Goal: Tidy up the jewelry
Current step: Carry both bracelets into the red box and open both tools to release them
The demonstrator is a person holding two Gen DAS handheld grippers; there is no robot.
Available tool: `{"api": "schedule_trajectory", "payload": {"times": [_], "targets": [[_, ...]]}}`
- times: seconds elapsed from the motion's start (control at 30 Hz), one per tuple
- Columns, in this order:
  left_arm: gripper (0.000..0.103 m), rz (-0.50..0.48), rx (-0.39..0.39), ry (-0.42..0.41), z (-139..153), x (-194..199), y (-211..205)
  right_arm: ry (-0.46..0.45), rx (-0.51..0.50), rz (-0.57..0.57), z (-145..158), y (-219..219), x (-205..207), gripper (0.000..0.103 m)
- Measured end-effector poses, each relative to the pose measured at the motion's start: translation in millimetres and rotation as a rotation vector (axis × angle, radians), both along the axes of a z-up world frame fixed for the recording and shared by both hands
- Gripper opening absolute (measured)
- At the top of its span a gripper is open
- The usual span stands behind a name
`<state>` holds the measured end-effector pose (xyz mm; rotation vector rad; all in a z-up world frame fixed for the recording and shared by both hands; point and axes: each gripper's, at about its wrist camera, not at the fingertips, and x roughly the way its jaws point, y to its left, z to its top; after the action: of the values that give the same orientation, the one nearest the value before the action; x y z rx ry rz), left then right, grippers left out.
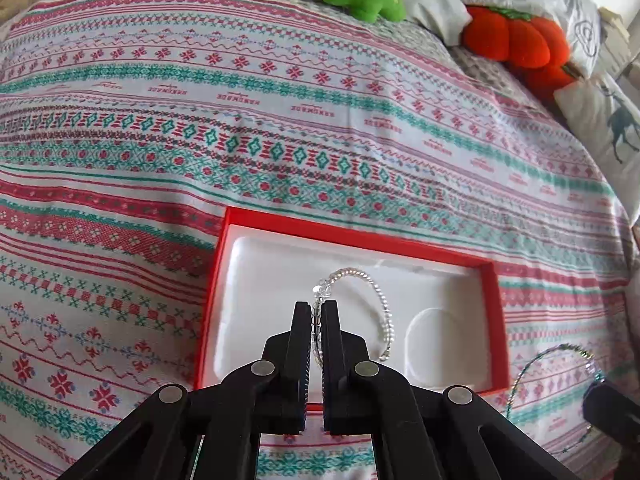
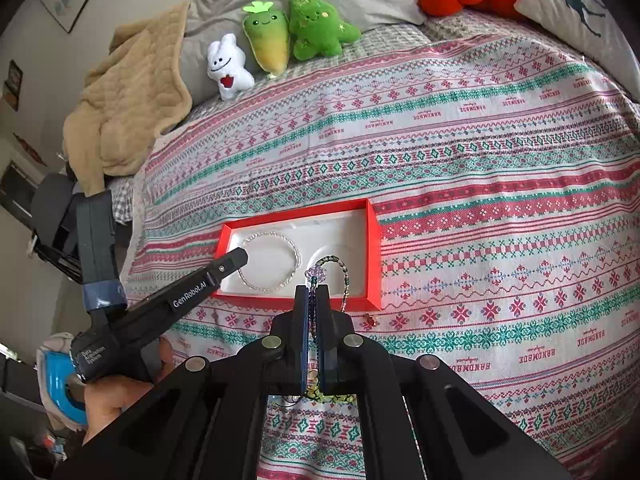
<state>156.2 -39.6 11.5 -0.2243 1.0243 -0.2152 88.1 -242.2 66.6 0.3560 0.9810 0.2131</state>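
1. Left gripper [image 1: 317, 308]: black plastic jaws clamped on a clear beaded bracelet [image 1: 380, 300], whose loop hangs over the left recess of the box.
2. Right gripper [image 2: 312, 294]: jaws closed on a dark green beaded bracelet [image 2: 345, 276] with a pale purple flower charm; the loop hangs over the near right part of the box.
3. Red box [image 2: 374, 256]: shallow, rectangular cardboard with a white moulded insert showing rounded recesses; it lies on the bed near both grippers.
4. Patterned bedspread [image 2: 480, 184]: woven-look cloth, red and teal bands.
5. Far edge: plush toys, among them a white rabbit [image 2: 228, 66], and a beige quilted blanket [image 2: 132, 108] at far left.
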Motion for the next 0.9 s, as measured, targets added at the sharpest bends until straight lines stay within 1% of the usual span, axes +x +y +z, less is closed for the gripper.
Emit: {"api": "schedule_trajectory", "payload": {"times": [0.1,0.17,0.23,0.33,0.37,0.43,0.47,0.53,0.63,0.77,0.9], "targets": [[0.000,0.004,0.054,-0.016,1.4,-2.4,2.1,-0.005,0.005,-0.002,-1.3,4.8,6.8,0.002],[0.007,0.000,0.068,-0.021,5.9,-5.0,3.6,-0.011,0.006,-0.002,-2.6,7.3,11.3,0.002],[0.027,-0.009,0.080,-0.034,12.2,-10.4,3.5,-0.019,0.010,-0.002,-3.2,10.2,15.0,0.002],[0.040,-0.030,0.129,-0.043,19.8,-20.0,2.5,-0.038,0.016,0.011,-2.8,16.2,19.7,0.002],[0.042,-0.033,0.148,-0.037,20.8,-23.8,2.8,-0.044,0.021,0.017,-2.8,18.2,21.0,0.003],[0.052,-0.034,0.175,-0.021,21.7,-31.4,5.1,-0.055,0.038,0.033,-3.5,22.3,23.9,0.003],[0.055,-0.035,0.189,-0.012,21.1,-35.2,6.3,-0.061,0.051,0.042,-5.0,23.7,25.8,0.003],[0.065,-0.035,0.209,0.001,19.1,-43.5,9.2,-0.060,0.071,0.049,-11.8,25.7,30.6,0.003],[0.070,-0.041,0.219,0.028,11.4,-52.9,11.8,-0.018,0.074,0.033,-30.6,25.1,39.3,0.003],[0.070,-0.053,0.220,0.057,-0.9,-61.7,15.2,0.021,-0.010,0.000,-47.8,20.6,44.9,0.003],[0.070,-0.050,0.222,0.076,-8.1,-64.3,17.9,0.028,-0.062,-0.024,-53.4,13.7,47.6,0.003]]}}
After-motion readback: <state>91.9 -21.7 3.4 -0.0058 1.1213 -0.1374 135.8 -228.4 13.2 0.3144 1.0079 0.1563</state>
